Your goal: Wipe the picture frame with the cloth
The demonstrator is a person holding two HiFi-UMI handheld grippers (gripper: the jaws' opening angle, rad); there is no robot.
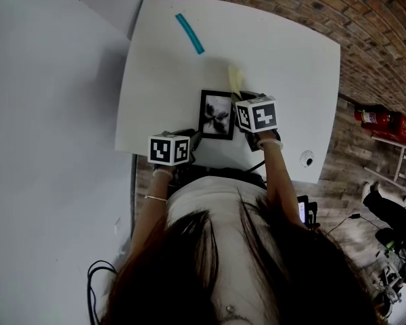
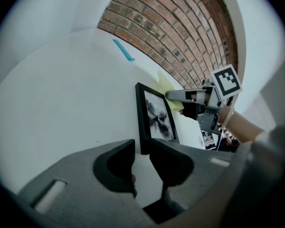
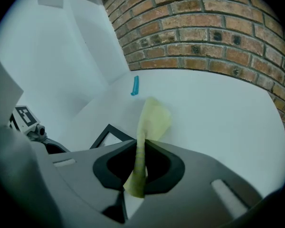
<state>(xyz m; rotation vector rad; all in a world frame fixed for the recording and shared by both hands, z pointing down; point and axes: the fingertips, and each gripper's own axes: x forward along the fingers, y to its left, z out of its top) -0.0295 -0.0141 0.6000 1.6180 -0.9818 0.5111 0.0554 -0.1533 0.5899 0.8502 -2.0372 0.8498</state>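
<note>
Now L tool (image 2: 141,152) grips pic frame (image 2: 157,118); R tool (image 3: 140,152) pinches cloth (image 3: 154,118).

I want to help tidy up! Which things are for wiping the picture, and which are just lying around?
For the job:
- frame
- cloth, held in the right gripper
- left gripper, jaws on the frame's corner

Just lying about:
- blue stick on the table
- fire extinguisher, off to the side
</note>
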